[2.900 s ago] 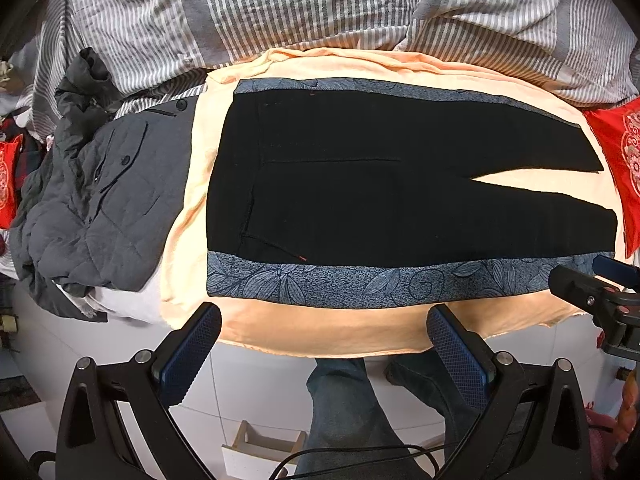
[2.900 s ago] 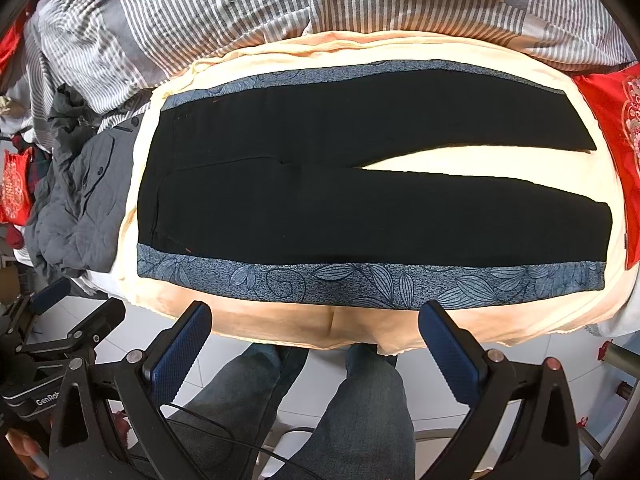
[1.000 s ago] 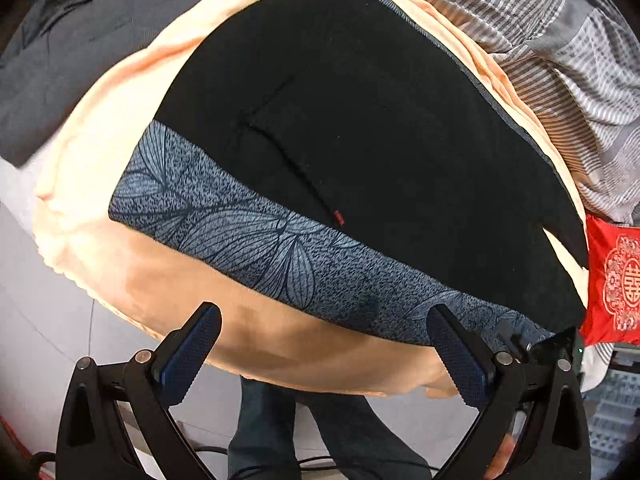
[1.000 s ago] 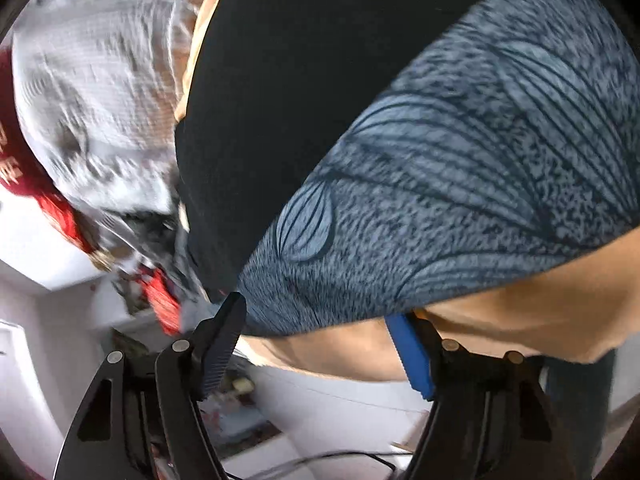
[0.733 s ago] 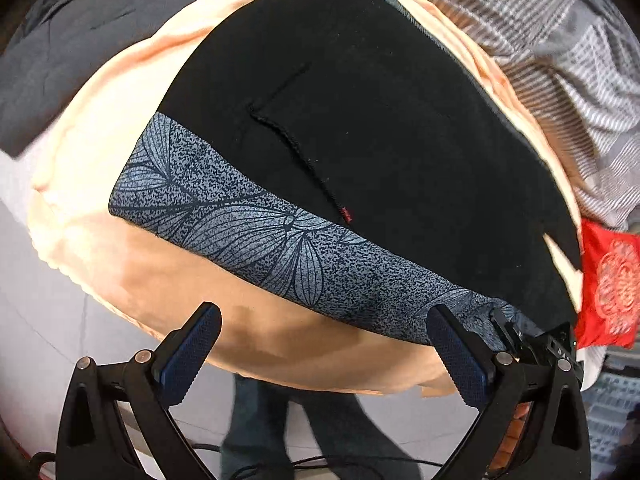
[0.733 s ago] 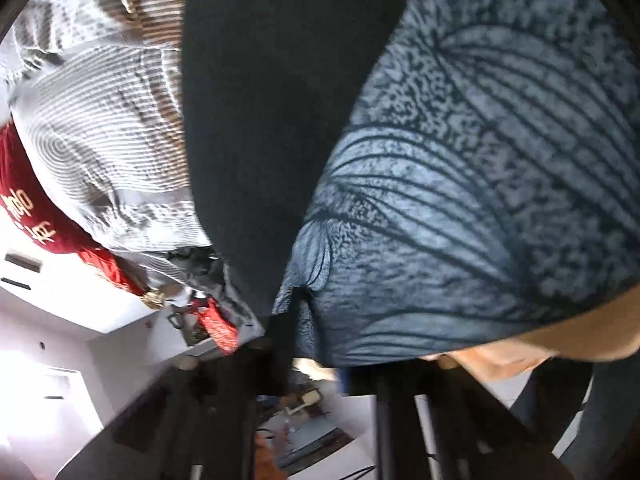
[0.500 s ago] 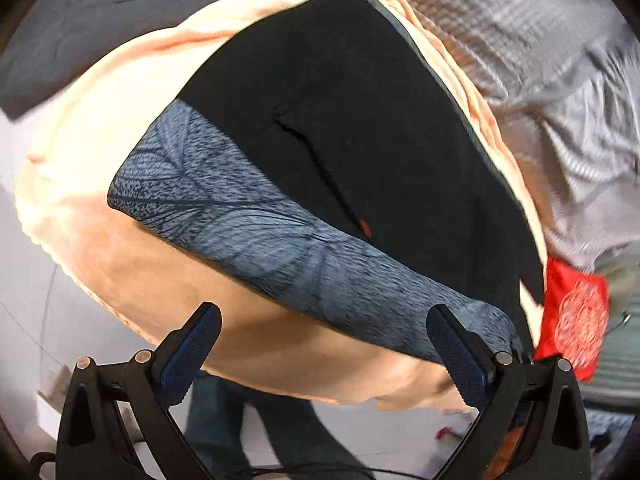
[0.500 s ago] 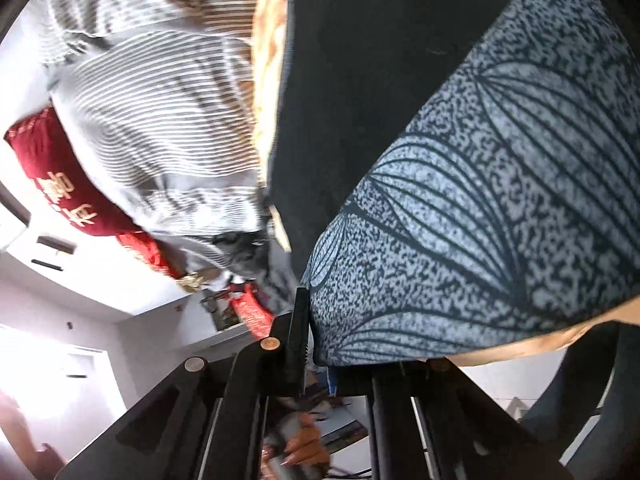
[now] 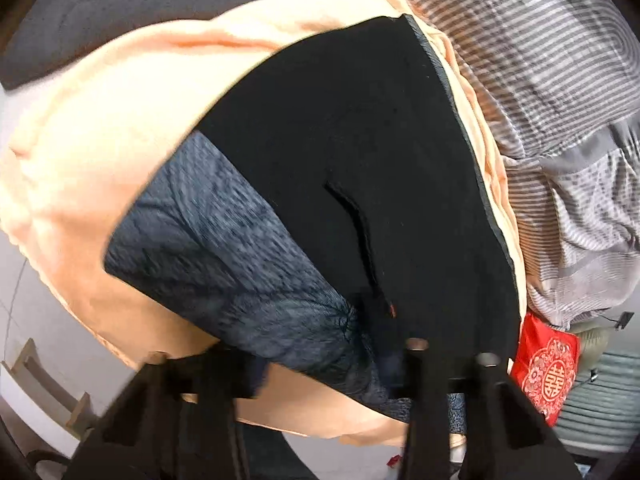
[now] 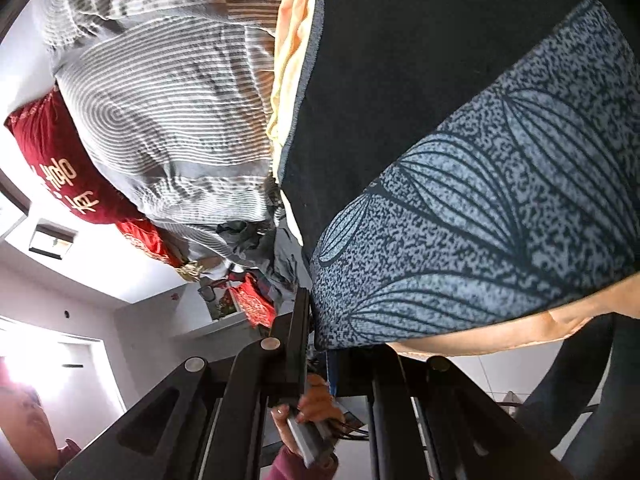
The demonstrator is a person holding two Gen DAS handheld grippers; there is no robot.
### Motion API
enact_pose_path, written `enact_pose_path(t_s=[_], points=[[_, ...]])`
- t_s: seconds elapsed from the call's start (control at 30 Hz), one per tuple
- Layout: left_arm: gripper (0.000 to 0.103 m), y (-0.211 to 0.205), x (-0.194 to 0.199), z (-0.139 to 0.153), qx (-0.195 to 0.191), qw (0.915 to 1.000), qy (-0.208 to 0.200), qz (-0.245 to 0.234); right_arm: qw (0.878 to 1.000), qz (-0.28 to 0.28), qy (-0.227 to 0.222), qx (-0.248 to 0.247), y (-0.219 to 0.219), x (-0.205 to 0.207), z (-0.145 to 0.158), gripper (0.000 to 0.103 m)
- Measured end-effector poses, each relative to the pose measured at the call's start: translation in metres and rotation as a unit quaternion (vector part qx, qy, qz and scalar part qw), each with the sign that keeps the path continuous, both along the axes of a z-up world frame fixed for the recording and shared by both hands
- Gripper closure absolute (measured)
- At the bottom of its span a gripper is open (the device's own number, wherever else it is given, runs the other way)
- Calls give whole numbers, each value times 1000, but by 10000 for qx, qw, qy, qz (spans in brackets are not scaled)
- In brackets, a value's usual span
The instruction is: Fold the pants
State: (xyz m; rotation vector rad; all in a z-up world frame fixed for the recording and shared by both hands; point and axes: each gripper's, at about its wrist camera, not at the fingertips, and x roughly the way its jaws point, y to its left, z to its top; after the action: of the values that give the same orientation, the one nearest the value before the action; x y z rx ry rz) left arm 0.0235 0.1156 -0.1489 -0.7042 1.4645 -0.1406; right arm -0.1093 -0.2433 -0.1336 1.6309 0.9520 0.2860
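The pants [image 9: 360, 152] are black with a blue-grey leaf-print side panel [image 9: 224, 252]. They lie flat on a peach sheet [image 9: 120, 112]. My left gripper [image 9: 320, 376] is shut on the near printed edge of the pants, close to the pocket slit. The image is blurred. In the right wrist view the printed panel [image 10: 500, 216] and the black cloth [image 10: 400, 60] fill the frame. My right gripper [image 10: 320, 356] is shut on the hem corner of the near leg.
A grey striped duvet [image 9: 540, 80] lies behind the pants and also shows in the right wrist view [image 10: 160, 92]. A red cushion [image 9: 548, 376] lies at the far end. A dark grey jacket [image 9: 100, 4] lies beside the sheet. White floor tiles [image 9: 24, 320] are below.
Both grippers went from open above the bed down to the near edge of the pants. The right one closed on the hem first. The left one has just closed on the printed edge.
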Motion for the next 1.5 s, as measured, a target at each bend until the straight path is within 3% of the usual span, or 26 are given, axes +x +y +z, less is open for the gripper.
enact_pose_path(t_s=[0.07, 0.23, 0.47, 0.63, 0.87, 1.0, 1.1, 1.13, 1.2, 1.27, 1.37, 1.5], points=[[76, 2, 2, 13, 50, 9998, -123, -120, 10000, 19, 27, -93, -1, 2, 4, 95], [76, -11, 19, 64, 336, 9950, -678, -644, 9990, 83, -221, -367, -16, 17, 30, 95], [76, -52, 89, 110, 538, 9886, -1141, -826, 9947, 381, -607, -732, -64, 81, 68, 95], [76, -80, 150, 101, 878, 9858, -1214, -760, 9925, 740, -417, -883, -105, 158, 54, 95], [75, -112, 226, 35, 1625, 9801, -961, -613, 9817, 1464, 153, -1208, -126, 264, -11, 95], [53, -116, 245, 13, 2004, 9756, -733, -524, 9691, 1886, 540, -1495, -127, 295, -50, 95], [53, -111, 248, 25, 2099, 9739, -737, -443, 9649, 2032, 653, -1533, -129, 304, -57, 94], [53, -109, 247, 33, 2261, 9698, -801, -453, 9644, 2061, 640, -1527, -130, 305, -55, 88], [34, -103, 241, 55, 2599, 9599, -964, -425, 9629, 2140, 507, -1565, -131, 305, -44, 71], [34, -100, 234, 71, 2850, 9511, -1112, -437, 9627, 2121, 363, -1639, -132, 303, -30, 45], [34, -118, 223, 71, 2971, 9447, -1070, -888, 9632, 1960, 176, -1830, -134, 292, -4, 45], [34, -174, 201, 30, 2983, 9359, -753, -1716, 9738, 1952, -243, -1140, -122, 263, 19, 45]])
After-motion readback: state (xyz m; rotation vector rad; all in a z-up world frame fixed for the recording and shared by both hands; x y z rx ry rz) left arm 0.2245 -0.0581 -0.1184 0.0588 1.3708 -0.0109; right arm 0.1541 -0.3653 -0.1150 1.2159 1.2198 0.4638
